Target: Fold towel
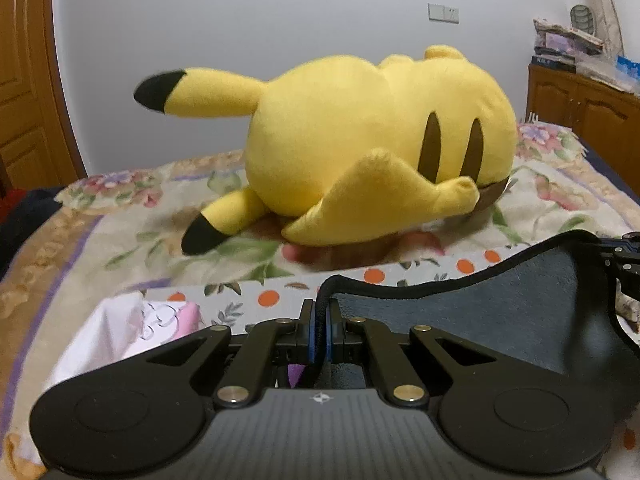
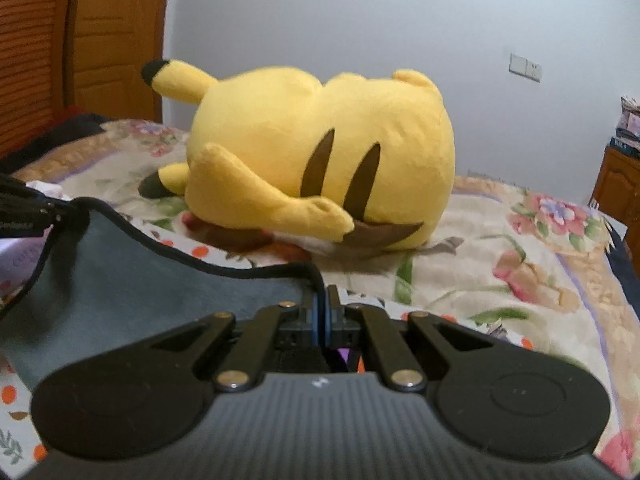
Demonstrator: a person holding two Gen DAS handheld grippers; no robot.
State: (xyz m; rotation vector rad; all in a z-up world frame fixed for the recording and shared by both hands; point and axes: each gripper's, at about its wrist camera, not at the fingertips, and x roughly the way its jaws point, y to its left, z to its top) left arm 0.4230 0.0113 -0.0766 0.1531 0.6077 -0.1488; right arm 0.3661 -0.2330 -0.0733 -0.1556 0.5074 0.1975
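Clenched on the dark hem of the grey towel (image 1: 500,312), the left gripper (image 1: 320,320) pinches one corner between its pads. Over in the right wrist view, the right gripper (image 2: 322,312) grips the towel's other corner, jaws shut on its edge. Between them the towel sags above the flowered bedspread (image 2: 500,248), near its front edge. Behind lies a yellow plush toy (image 1: 360,140).

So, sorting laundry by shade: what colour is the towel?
Dark grey-blue towel with black edging, clearest in left wrist view.

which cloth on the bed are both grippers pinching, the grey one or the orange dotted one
The grey towel: the left gripper and right gripper each clamp its dark-edged rim. The orange dotted cloth lies flat beneath, untouched.
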